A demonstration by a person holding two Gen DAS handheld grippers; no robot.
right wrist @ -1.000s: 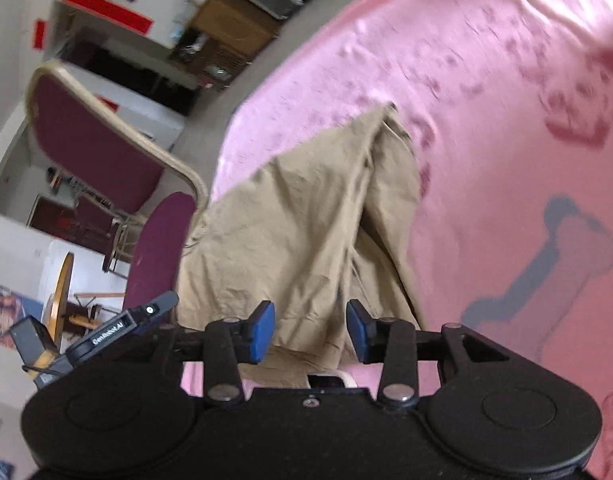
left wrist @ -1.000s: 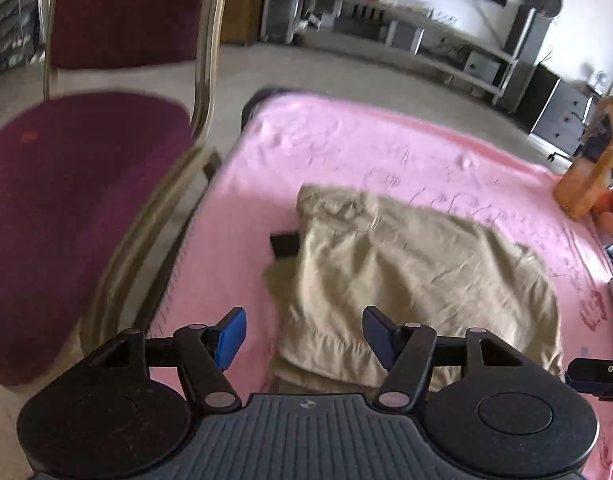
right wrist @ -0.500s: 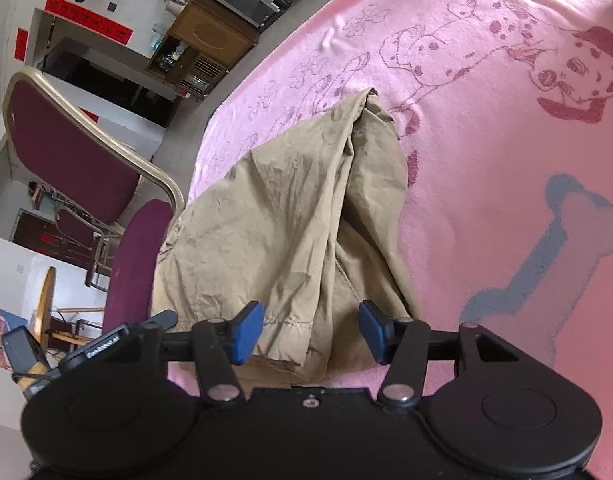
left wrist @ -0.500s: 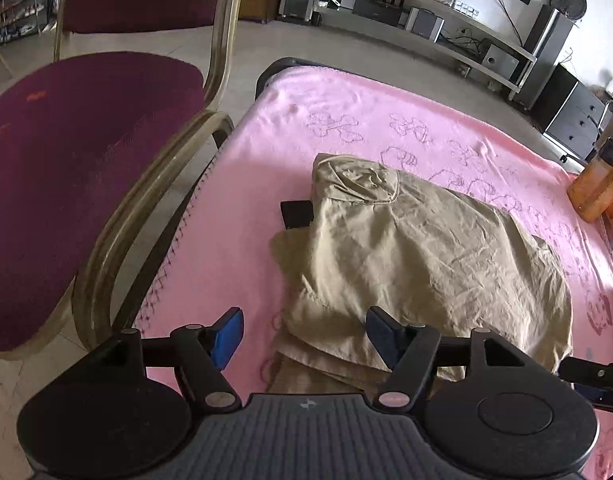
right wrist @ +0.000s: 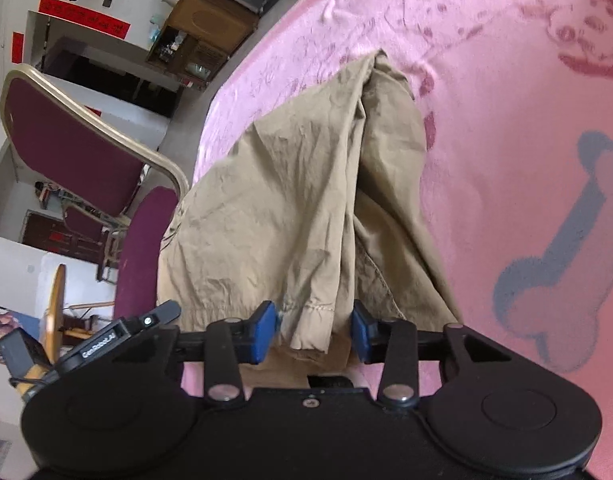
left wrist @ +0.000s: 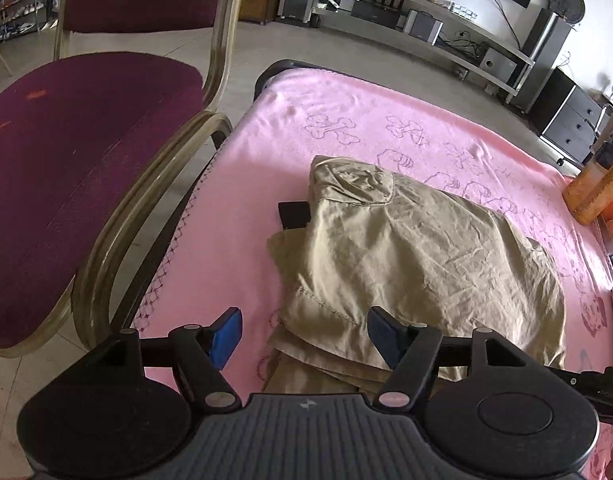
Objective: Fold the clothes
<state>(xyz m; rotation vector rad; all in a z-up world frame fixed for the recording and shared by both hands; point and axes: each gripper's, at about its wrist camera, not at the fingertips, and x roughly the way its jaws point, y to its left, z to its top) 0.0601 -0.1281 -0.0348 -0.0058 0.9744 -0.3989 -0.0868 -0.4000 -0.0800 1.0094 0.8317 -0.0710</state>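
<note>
A tan garment [left wrist: 406, 264] lies folded in layers on the pink blanket [left wrist: 346, 120]. My left gripper [left wrist: 302, 338] hovers open above its near left corner, blue pads wide apart, nothing between them. In the right wrist view the same tan garment [right wrist: 306, 200] stretches away from my right gripper [right wrist: 313, 330], which is open with its blue pads either side of the near hem edge, not pinching it. A small black object [left wrist: 293, 215] peeks out from under the garment's left side.
A maroon chair with a gold frame [left wrist: 86, 160] stands close to the blanket's left edge. An orange bottle [left wrist: 594, 184] stands at the far right. Shelving and speakers [left wrist: 426, 28] line the far wall. The blanket [right wrist: 526, 140] carries dog and bone prints.
Both grippers have shifted slightly over the garment. The right gripper's pads have spread wider apart around the hem. The garment lies as before.
</note>
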